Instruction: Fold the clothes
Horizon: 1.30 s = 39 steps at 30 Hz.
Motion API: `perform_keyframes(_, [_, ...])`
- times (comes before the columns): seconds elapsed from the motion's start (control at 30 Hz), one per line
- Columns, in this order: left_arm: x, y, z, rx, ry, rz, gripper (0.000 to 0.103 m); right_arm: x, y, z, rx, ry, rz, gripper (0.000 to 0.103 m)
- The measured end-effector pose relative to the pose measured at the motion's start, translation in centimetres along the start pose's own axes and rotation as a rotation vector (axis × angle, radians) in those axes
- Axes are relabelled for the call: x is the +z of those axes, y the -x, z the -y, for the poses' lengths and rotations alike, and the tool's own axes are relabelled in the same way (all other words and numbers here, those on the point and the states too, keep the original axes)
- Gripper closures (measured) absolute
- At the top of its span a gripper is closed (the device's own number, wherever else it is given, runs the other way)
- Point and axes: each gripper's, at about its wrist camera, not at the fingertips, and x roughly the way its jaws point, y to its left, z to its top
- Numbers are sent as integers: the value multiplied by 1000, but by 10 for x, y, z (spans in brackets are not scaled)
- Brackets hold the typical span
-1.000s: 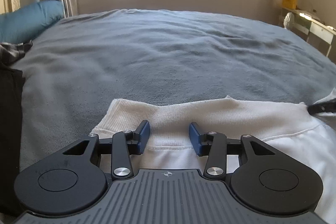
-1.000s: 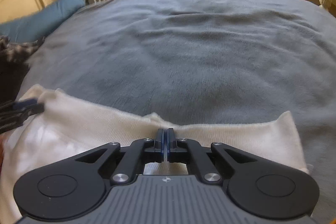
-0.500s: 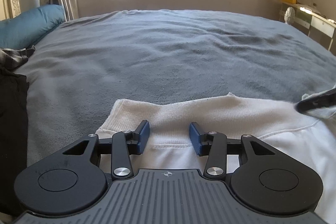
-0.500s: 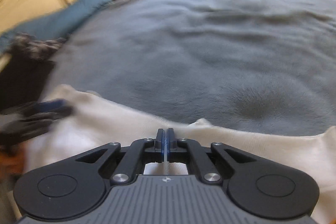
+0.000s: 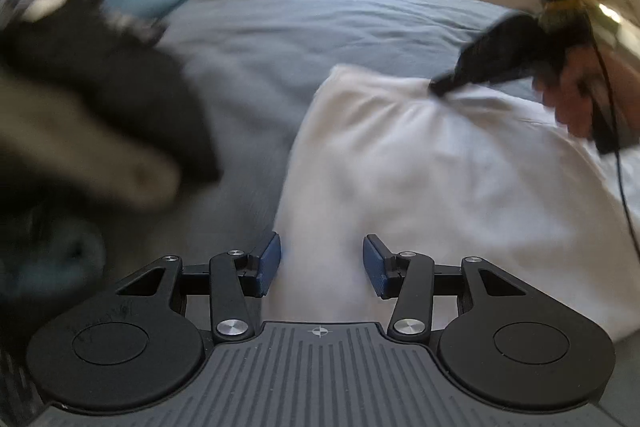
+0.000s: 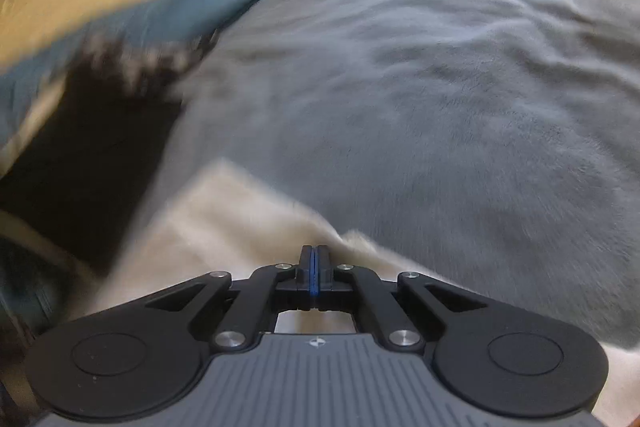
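One white garment (image 5: pixel 420 179) between opening jaws, right pinching

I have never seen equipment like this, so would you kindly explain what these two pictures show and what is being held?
There is no robot: a person carries a two-finger hand-held gripper in each hand, each with a camera looking along its fingers. The left hand-held gripper has its blue pads apart and opening; the white cotton garment lies between them, ungripped. From that camera you also see the right hand-held gripper pinching the garment's far edge. Its own camera shows its jaws shut on that cloth. Everything lies on a grey fleece blanket on a bed, with a blurred pile of dark clothes to the left.
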Motion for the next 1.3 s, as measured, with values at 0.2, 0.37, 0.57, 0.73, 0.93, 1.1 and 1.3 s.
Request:
perform_keyframes(0.2, [-25, 28, -32, 14, 107, 2, 57, 11, 16, -51, 89, 82, -71, 103])
perform_keyframes(0.37, [-39, 25, -54, -32, 182, -49, 57, 5, -32, -94, 163, 125, -242, 103])
perform_keyframes(0.57, [-51, 23, -63, -59, 187, -33, 56, 24, -62, -63, 95, -112, -150, 103])
perform_keyframes(0.73, [-54, 21, -73, -58, 184, -54, 61, 33, -29, -45, 82, -167, -85, 103])
perform_keyframes(0.93, [-50, 31, -80, -67, 206, -76, 61, 9, 16, -80, 361, -98, -225, 102])
perform_keyframes(1.1, [-46, 36, -89, -74, 285, -86, 62, -41, 48, -156, 577, 231, -404, 101])
perform_keyframes(1.3, [-39, 39, -95, -52, 353, -55, 62, -140, 45, -222, 278, 793, -301, 91])
